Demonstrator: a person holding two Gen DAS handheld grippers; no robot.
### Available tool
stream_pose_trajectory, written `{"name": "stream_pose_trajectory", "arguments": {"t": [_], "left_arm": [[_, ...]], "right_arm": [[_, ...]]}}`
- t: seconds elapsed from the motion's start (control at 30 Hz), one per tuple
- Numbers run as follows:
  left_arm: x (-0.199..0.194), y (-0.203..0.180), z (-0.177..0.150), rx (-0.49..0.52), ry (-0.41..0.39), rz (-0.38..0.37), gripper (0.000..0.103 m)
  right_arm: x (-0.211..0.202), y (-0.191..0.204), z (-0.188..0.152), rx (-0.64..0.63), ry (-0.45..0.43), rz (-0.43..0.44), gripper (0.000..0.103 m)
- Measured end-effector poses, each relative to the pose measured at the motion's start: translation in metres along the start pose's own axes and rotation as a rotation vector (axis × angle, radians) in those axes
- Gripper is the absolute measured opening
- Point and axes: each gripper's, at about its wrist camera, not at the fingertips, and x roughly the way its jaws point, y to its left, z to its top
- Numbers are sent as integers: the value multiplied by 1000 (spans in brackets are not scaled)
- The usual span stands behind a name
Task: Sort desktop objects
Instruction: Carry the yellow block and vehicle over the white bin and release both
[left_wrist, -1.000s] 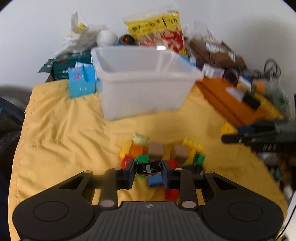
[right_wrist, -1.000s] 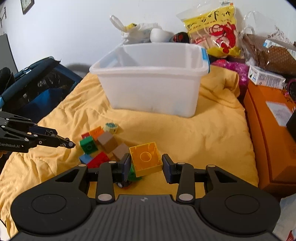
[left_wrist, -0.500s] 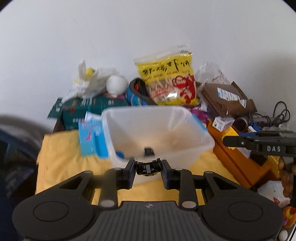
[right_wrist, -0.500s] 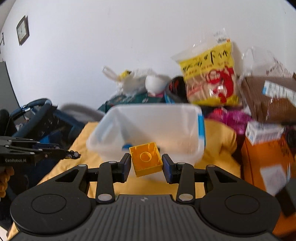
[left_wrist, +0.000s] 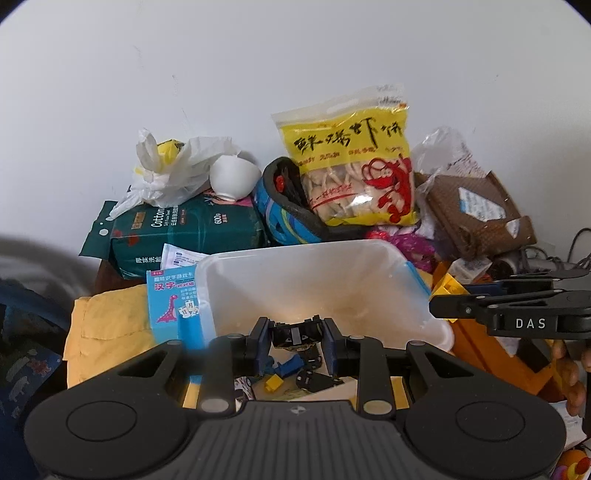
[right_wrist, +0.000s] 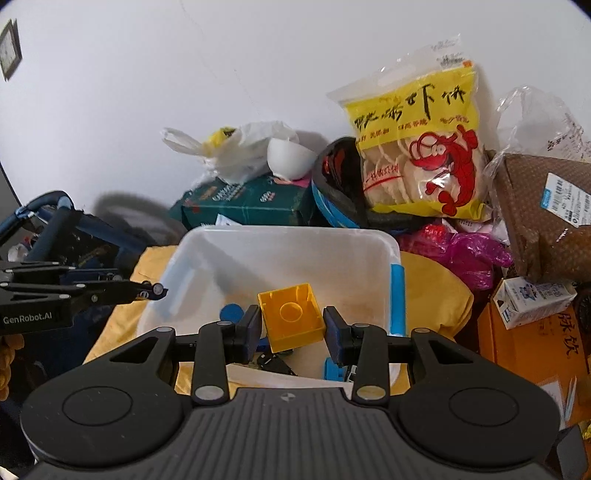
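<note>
While both your grippers hover above the white bin (right_wrist: 280, 258), your right gripper (right_wrist: 291, 326) has its jaws clamped on a yellow block (right_wrist: 291, 321), your left gripper (left_wrist: 293, 334) pinches a small black piece (left_wrist: 293, 334); several small pieces already lie inside, neither load released.

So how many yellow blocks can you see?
2: a big yellow block pinched in the right gripper above the clear bin, and a small yellow piece lying inside the bin. More may be hidden.
</note>
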Motion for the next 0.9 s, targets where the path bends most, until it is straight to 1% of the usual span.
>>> {"name": "stream_pose_trajectory", "arguments": {"t": [0.1, 0.17, 0.2, 0.23, 0.27, 0.3, 0.33, 0.37, 0.4, 0.5, 0.6, 0.7, 0.8, 0.83, 0.9], "left_arm": [[13, 1, 7, 2, 39, 2, 33], [24, 3, 11, -9, 79, -1, 33], [28, 4, 13, -11, 91, 10, 33], [32, 4, 14, -10, 100, 25, 35], [36, 4, 15, -10, 114, 35, 43], [39, 4, 15, -11, 129, 40, 55], [41, 3, 14, -10, 145, 47, 57], [42, 3, 13, -1, 146, 52, 57], [40, 2, 10, 14, 138, 51, 57], [30, 1, -6, 52, 112, 47, 57], [10, -2, -33, 71, 57, 17, 57], [-10, -8, -77, 70, 38, -11, 57], [-25, -18, -130, 45, 37, -30, 57], [-28, -22, -145, 45, 45, -35, 57], [-30, -33, -177, 59, 72, -53, 57]], "right_arm": [[12, -2, 4, 2, 38, -7, 40], [21, -3, 6, 1, 74, -12, 41], [25, -4, 7, 0, 88, -17, 41], [29, -5, 8, 3, 97, -24, 42], [32, -6, 9, 7, 104, -32, 42], [35, -7, 9, 11, 111, -41, 48], [39, -9, 10, 19, 122, -50, 55], [41, -11, 10, 25, 124, -56, 67], [41, -12, 9, 25, 115, -60, 69], [36, -13, 3, 14, 87, -72, 69], [18, -10, -13, -4, 40, -35, 69], [-5, -2, -47, -56, 4, 13, 69], [-17, 8, -96, -115, 27, 36, 69], [-19, 10, -117, -127, 40, 40, 68], [-18, 10, -147, -107, 85, 36, 65]]}}
